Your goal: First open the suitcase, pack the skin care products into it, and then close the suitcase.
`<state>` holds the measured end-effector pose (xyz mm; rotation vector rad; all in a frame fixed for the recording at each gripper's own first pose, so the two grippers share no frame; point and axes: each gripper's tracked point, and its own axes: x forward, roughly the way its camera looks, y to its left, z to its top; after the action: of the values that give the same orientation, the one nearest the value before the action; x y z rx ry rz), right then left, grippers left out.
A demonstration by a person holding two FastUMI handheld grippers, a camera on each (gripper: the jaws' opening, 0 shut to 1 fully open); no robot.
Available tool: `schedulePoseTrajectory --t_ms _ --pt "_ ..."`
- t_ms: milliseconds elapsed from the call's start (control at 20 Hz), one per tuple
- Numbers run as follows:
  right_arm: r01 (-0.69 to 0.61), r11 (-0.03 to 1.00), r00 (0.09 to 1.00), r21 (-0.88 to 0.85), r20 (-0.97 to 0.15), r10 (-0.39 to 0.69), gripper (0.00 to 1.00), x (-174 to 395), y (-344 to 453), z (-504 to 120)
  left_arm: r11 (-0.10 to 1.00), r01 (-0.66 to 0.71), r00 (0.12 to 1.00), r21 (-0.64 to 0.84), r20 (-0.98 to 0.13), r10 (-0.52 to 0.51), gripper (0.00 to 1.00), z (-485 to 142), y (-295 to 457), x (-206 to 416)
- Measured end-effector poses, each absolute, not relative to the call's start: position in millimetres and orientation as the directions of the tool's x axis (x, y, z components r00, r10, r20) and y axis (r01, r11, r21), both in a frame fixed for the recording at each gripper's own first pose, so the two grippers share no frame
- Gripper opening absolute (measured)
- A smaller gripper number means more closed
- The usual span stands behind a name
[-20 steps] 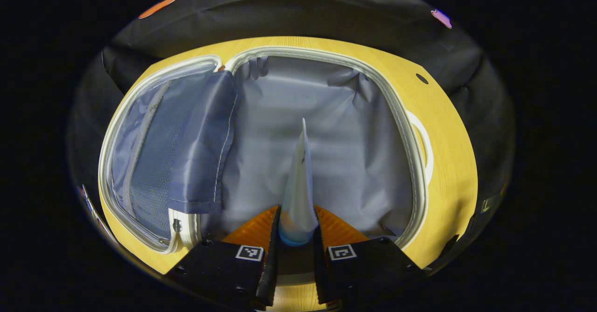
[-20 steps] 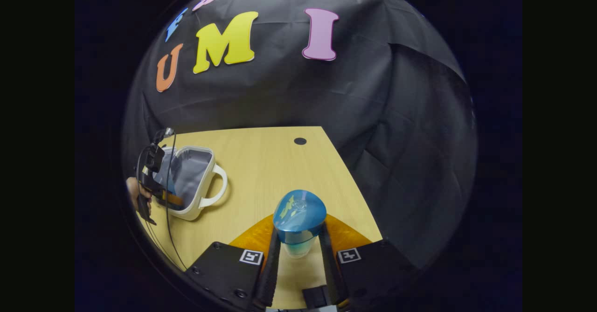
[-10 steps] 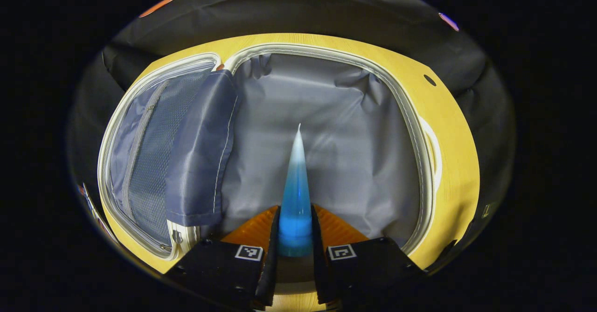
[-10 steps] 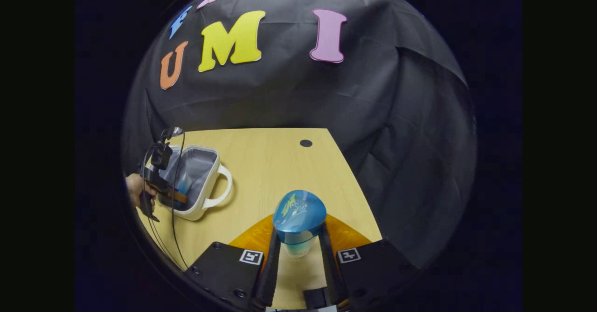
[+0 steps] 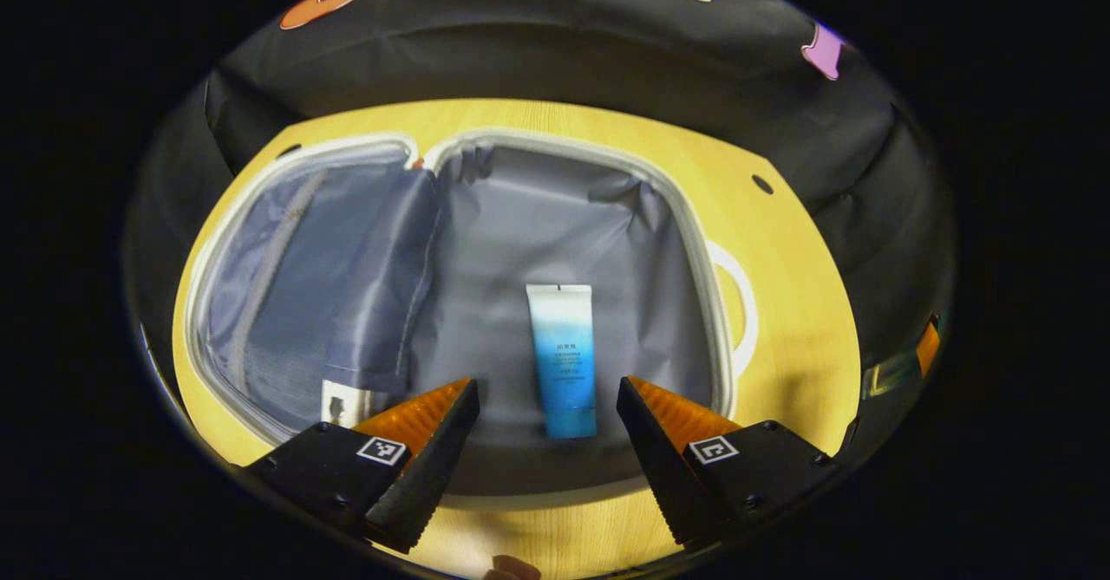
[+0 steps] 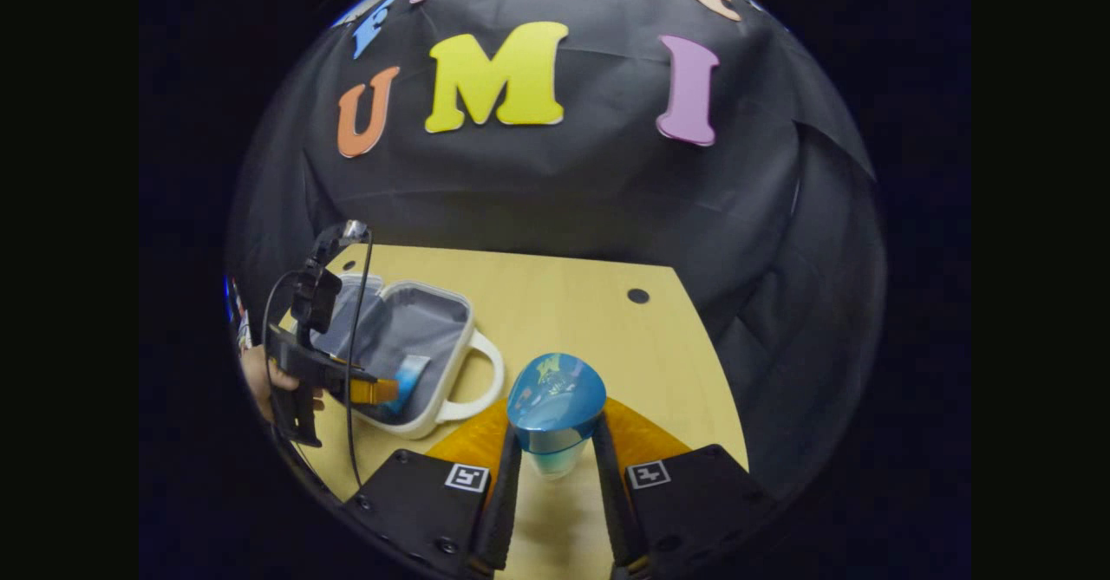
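The left gripper (image 5: pixel 547 402) is hanging wide apart above the open suitcase (image 5: pixel 694 242), touching nothing; a blue tube (image 5: pixel 562 359) is lying flat inside. The right gripper (image 6: pixel 555 463) is clamping a blue bottle (image 6: pixel 556 402) over the wooden table (image 6: pixel 590 320), right of the suitcase.

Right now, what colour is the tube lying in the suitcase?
White fading to blue, best in the left gripper view: plastic squeeze tube.

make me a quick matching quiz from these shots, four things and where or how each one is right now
Things:
1. tube
2. bottle
3. left hand-held gripper
4. suitcase

States:
a. open, holding nothing
b. lying on the suitcase lining
c. lid folded flat on the table
d. clamped in the right hand-held gripper

Pairs: 1-b, 2-d, 3-a, 4-c
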<state>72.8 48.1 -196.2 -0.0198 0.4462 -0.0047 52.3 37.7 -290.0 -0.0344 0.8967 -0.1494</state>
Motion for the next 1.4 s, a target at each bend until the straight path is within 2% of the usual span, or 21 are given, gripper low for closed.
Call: schedulePoseTrajectory --t_ms 150,300,450,650,800,950,1000,1150,1400 --pt "-0.066 0.998 0.908 -0.013 -0.414 0.054 0.41 91 90 -184 0.986 0.128 0.740 -0.106 -0.652 -0.166 1.00 -239 47 42" --pt "-0.122 0.993 0.898 0.006 -0.425 0.113 0.41 107 134 -184 0.990 0.109 0.848 -0.089 -0.511 -0.139 1.00 -188 79 27" --pt "-0.148 0.988 0.871 0.038 -0.469 0.148 0.39 118 172 -200 0.994 0.084 0.911 -0.067 -0.399 -0.104 1.00 -153 114 8" --pt "-0.157 0.987 0.824 0.035 -0.546 0.151 0.41 127 206 -236 0.996 0.076 0.952 -0.056 -0.294 -0.089 1.00 -106 133 -38" --pt "-0.155 0.988 0.786 0.007 -0.605 0.127 0.41 134 221 -268 0.996 0.083 0.963 -0.044 -0.253 -0.092 1.00 -95 141 -55" --pt "-0.136 0.991 0.747 -0.013 -0.658 0.094 0.39 144 230 -294 0.996 0.083 0.974 -0.036 -0.210 -0.089 0.99 -88 160 -53" --pt "-0.120 0.993 0.728 -0.006 -0.681 0.084 0.41 146 232 -303 0.995 0.090 0.976 -0.046 -0.193 -0.097 0.99 -85 163 -51" --pt "-0.082 0.997 0.723 0.008 -0.688 0.065 0.39 161 236 -302 0.997 0.065 0.977 -0.039 -0.200 -0.072 0.99 -90 179 -51" --pt "-0.046 0.999 0.716 0.000 -0.697 0.033 0.41 202 247 -313 0.996 0.037 0.980 -0.076 -0.191 -0.051 0.99 -90 203 -49"
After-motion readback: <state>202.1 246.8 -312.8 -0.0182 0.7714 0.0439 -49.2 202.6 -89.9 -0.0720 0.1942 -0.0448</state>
